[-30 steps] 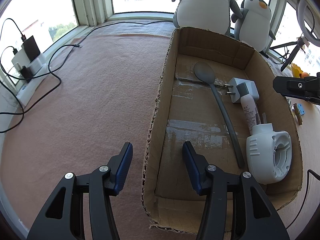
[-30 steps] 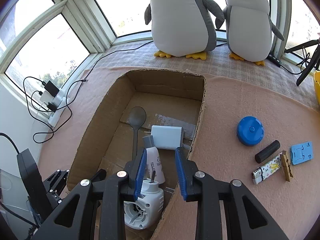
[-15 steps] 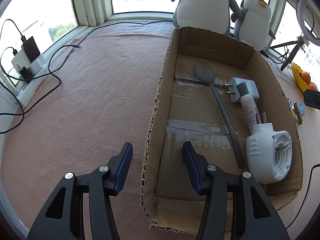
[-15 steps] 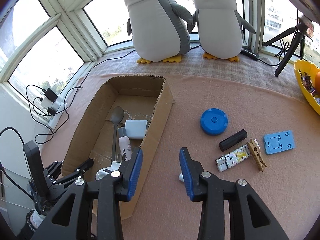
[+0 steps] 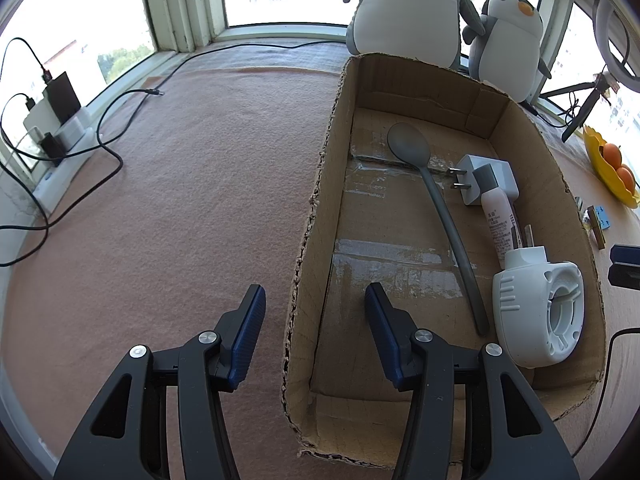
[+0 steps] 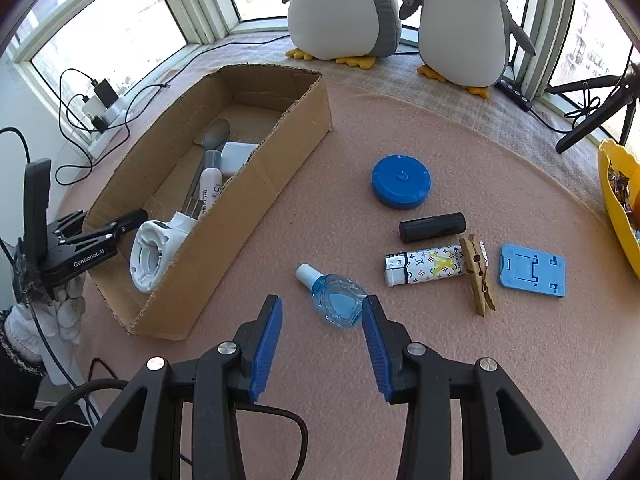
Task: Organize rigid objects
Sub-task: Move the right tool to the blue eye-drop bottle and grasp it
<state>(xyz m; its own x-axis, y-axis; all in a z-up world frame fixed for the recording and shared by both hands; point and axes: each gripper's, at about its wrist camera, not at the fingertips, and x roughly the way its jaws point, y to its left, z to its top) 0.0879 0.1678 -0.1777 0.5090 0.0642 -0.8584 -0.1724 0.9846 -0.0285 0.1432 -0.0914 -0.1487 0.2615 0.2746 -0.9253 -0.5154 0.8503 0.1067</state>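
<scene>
**Poised over the blue bottle, nothing gripped yet**

Right gripper (image 6: 322,308) released and empty, hanging just above the small blue bottle (image 6: 338,306). Bottle flat on the pink cloth, white cap toward the far left, apart from the cardboard box (image 6: 248,200) and to its right. Lying between the two blue pads, much closer to the right one. Left gripper (image 5: 314,292) likewise released and gripping nothing, straddling the near left wall of the box with a gap on both sides.

Judged next: closing on the bottle and carrying it left into the box. Most likely failure: closing off-centre, with the right pad arriving first and nudging the rounded, slick-looking body sideways or spinning it out. Clamping near the tapered neck also likely to squeeze it free. On the way left, risk of clipping the right box wall, or of dropping onto the white round device (image 5: 536,308) filling the near right corner. Also possible: shifting the box, given the left gripper astride the wall without pinching it.

Seen only from the right wrist: the bottle, blue round lid (image 6: 401,181), black cylinder (image 6: 432,227), patterned tube (image 6: 424,264), clothespin (image 6: 478,276) and blue flat piece (image 6: 532,270), all right of the box. Seen properly only from the left wrist: the box floor, with grey spoon (image 5: 436,208), plug adapter (image 5: 486,178) and white tube (image 5: 500,220) toward the right side, and bare cardboard on the left, the best landing room.
</scene>
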